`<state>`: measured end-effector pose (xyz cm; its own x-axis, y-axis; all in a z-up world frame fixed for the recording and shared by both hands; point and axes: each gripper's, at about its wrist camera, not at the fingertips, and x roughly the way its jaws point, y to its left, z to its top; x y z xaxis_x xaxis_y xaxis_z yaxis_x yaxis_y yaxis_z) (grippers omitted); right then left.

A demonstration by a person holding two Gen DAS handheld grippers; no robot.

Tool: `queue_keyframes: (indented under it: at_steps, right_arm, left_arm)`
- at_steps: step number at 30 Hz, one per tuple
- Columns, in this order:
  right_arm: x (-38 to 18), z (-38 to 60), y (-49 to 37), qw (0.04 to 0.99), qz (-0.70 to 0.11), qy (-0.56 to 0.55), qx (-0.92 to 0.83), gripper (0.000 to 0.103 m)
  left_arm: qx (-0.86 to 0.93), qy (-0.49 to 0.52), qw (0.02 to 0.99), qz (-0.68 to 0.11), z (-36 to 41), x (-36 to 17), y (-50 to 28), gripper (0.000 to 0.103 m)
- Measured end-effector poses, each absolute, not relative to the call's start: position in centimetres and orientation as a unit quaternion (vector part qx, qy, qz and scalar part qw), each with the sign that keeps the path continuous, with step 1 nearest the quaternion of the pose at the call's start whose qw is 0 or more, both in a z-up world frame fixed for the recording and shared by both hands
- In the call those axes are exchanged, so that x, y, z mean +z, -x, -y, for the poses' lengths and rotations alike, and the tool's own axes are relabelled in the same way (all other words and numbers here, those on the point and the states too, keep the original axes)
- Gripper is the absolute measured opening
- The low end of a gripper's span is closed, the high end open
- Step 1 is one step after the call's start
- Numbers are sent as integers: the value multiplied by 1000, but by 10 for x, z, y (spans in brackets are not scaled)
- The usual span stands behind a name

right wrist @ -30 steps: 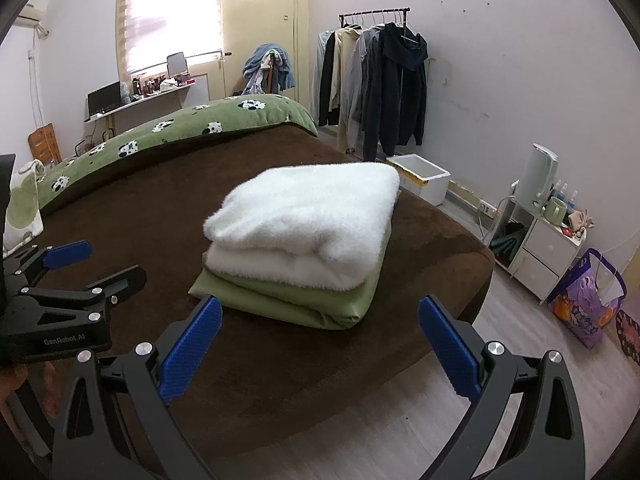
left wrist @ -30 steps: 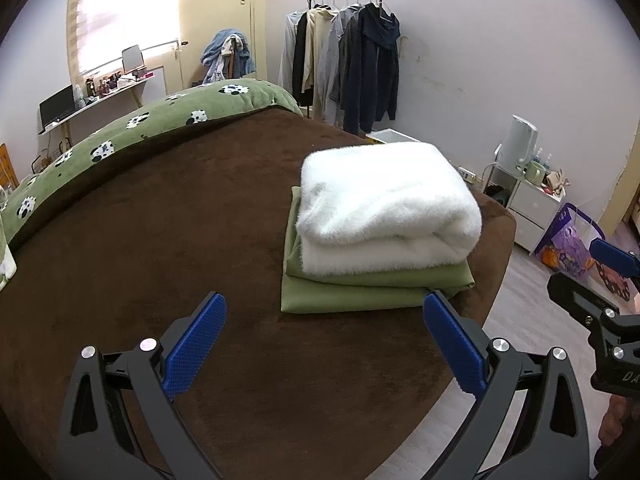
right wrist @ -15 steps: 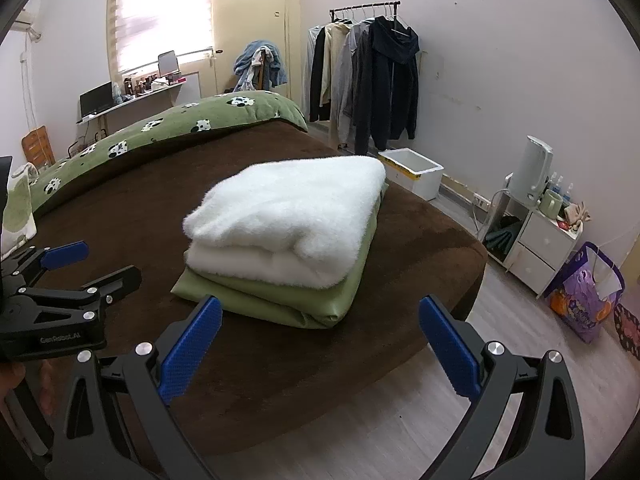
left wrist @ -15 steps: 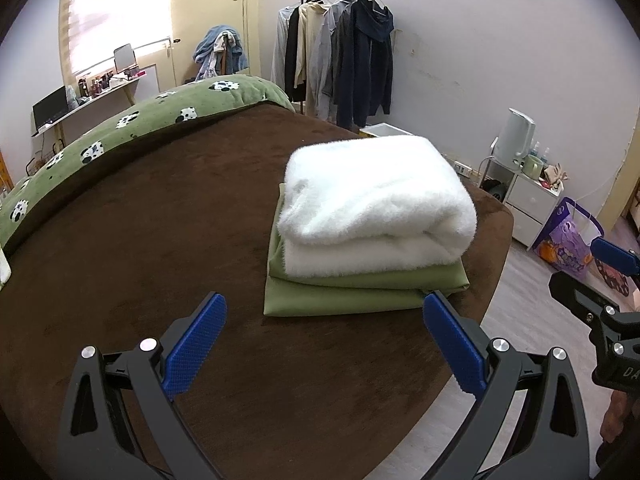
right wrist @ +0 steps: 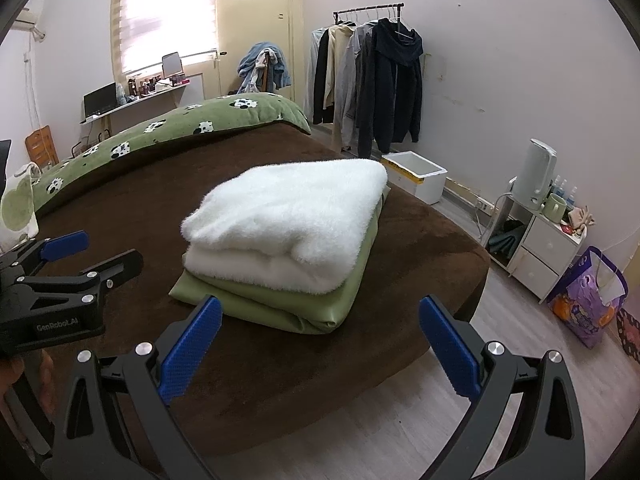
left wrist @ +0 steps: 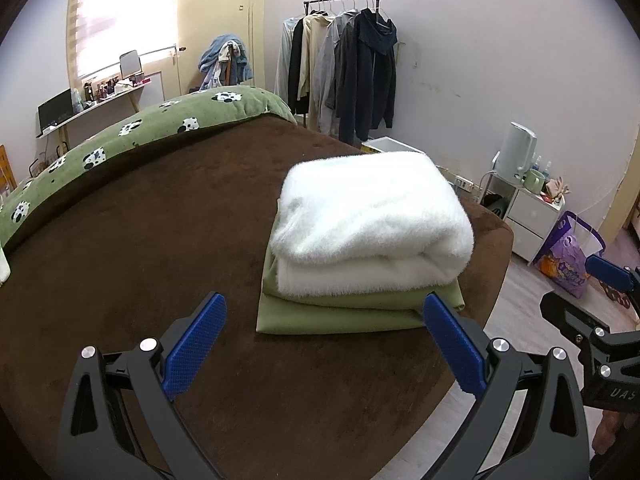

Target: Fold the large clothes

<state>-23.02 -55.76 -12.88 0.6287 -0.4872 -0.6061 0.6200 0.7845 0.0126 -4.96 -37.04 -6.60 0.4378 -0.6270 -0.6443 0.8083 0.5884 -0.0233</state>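
Note:
A folded fluffy white garment (left wrist: 372,220) lies on top of a folded green garment (left wrist: 344,312), stacked near the corner of the brown bed (left wrist: 140,240). The same stack shows in the right wrist view, white (right wrist: 288,220) over green (right wrist: 280,300). My left gripper (left wrist: 324,340) is open and empty, held just short of the stack. My right gripper (right wrist: 320,340) is open and empty, over the bed's edge in front of the stack. Each gripper shows at the edge of the other's view.
A green panda-print blanket (left wrist: 120,136) lies along the far side of the bed. A clothes rack (right wrist: 372,80) with dark coats stands by the wall, with a white box (right wrist: 416,176), a white nightstand (right wrist: 540,248) and a purple bag (right wrist: 584,300) on the floor.
Both grippers drifted slightly, so the stack shifts a little in each view. Both stay open and empty. The stack has not moved on the bed.

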Motion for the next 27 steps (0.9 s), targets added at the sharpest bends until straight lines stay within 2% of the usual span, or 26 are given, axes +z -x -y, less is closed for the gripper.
queue_keyframes:
  at_steps: [27]
  right_arm:
    - [-130, 556, 222, 896, -308, -108, -301, 97]
  left_arm:
    - [-419, -158, 842, -302, 368, -68, 51, 97]
